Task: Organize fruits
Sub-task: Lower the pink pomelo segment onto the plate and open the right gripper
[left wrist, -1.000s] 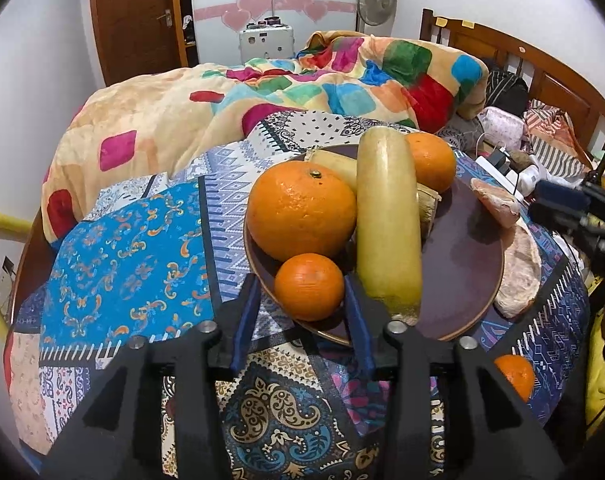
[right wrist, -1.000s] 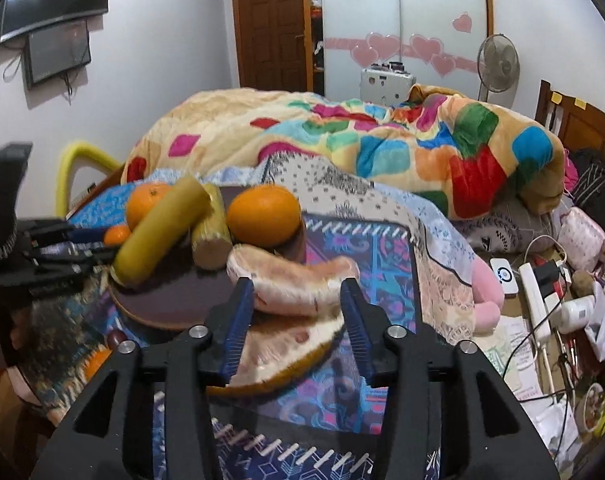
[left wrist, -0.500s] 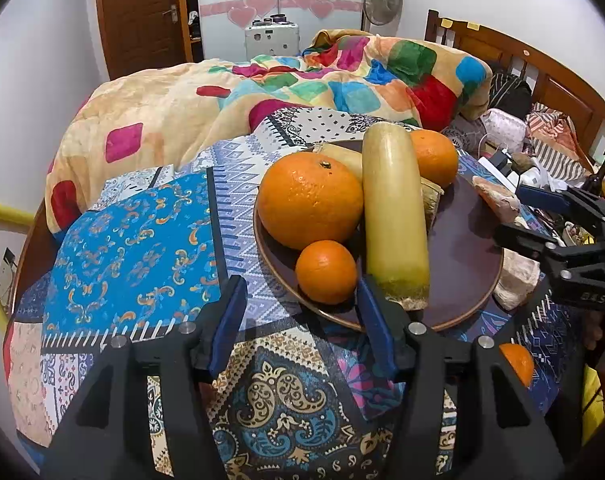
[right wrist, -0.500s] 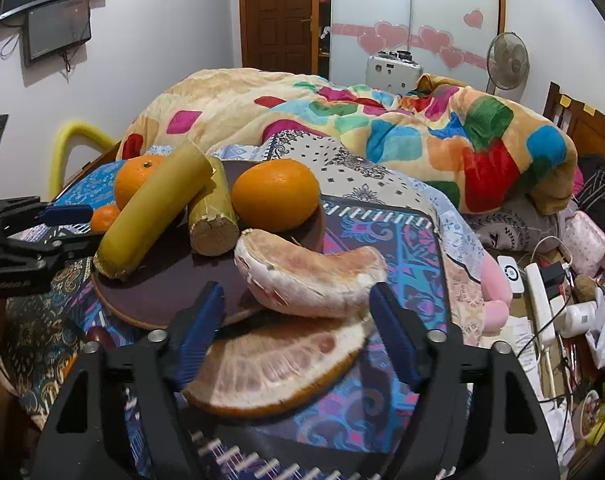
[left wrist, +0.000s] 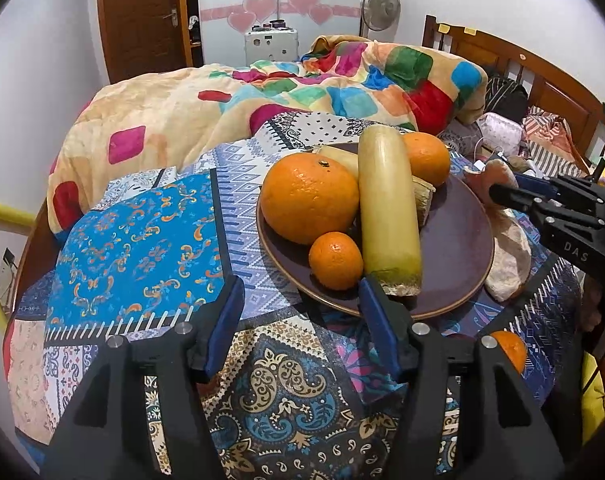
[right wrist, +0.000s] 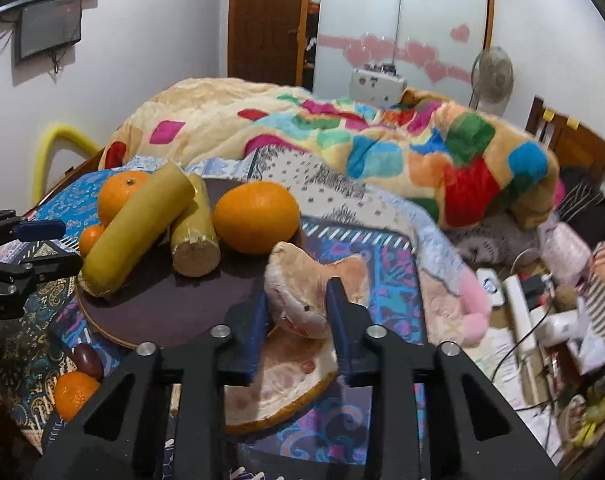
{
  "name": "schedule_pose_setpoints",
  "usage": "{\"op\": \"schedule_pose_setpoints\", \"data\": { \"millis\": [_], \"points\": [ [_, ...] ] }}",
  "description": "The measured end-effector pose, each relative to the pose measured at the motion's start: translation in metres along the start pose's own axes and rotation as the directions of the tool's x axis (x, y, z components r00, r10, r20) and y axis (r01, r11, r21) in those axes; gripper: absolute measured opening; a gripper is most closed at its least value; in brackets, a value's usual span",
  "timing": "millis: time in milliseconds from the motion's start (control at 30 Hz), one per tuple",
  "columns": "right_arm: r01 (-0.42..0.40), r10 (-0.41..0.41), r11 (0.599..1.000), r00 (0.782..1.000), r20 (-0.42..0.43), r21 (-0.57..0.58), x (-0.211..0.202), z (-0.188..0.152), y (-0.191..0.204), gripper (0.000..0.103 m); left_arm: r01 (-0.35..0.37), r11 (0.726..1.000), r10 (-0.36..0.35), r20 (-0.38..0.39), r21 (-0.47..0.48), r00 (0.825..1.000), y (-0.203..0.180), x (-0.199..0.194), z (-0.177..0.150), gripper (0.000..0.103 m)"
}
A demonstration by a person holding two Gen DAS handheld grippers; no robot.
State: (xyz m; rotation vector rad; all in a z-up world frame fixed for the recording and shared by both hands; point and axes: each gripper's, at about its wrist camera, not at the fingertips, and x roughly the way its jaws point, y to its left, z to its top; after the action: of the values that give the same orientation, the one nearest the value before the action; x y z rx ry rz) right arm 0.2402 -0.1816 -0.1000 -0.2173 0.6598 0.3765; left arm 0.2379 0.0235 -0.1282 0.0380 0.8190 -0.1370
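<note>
Left wrist view: the left gripper (left wrist: 302, 312) hangs just short of the plate (left wrist: 458, 240), its fingers (left wrist: 226, 312) spread wide and holding nothing. The small orange (left wrist: 335, 260) lies on the plate beyond the gap, beside the big orange (left wrist: 310, 198) and the long yellow fruit (left wrist: 388, 208). This hand should stay clear while the other works.

Right wrist view: the right gripper (right wrist: 298, 320) has its fingers (right wrist: 337, 320) drawn in on the peeled pomelo piece (right wrist: 302, 300), which sits at the plate's (right wrist: 162, 300) edge above the pomelo rind (right wrist: 278, 392) on the bed. The step appears to be moving this piece onto the plate: squeeze gently, since the flesh looks soft, lift it free of the rind, and set it on the bare part.
</note>
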Motion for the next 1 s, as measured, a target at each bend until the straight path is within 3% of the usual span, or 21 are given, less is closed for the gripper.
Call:
{"op": "schedule_pose_setpoints", "data": {
  "millis": [367,567,667,867,1000],
  "points": [
    [0.023,-0.024,1.000,0.994,0.111,0.004,-0.028,0.014,0.004,0.018,0.007,1.000,-0.007,0.039,-0.009,0.999,0.002,-0.017,0.003,0.060],
    [-0.018,0.023,0.999,0.991,0.135,-0.037,-0.035,0.019,0.026,0.018,0.018,1.000,-0.017,0.058,-0.025,0.998,0.006,-0.024,0.005,0.060],
    [0.019,-0.007,0.996,0.990,0.140,-0.082,-0.032,0.015,0.042,0.018,0.022,0.999,-0.020,0.065,-0.027,0.998,0.007,-0.028,0.004,0.060],
    [-0.011,0.022,0.993,0.995,0.101,-0.115,-0.016,0.010,0.066,0.019,0.024,0.999,-0.022,0.069,-0.028,0.997,0.010,-0.032,-0.001,0.060],
    [-0.120,0.121,0.990,0.993,0.011,-0.077,0.001,0.007,0.068,0.019,0.022,0.999,-0.020,0.066,-0.029,0.998,0.013,-0.033,-0.005,0.060]
  ]
}}
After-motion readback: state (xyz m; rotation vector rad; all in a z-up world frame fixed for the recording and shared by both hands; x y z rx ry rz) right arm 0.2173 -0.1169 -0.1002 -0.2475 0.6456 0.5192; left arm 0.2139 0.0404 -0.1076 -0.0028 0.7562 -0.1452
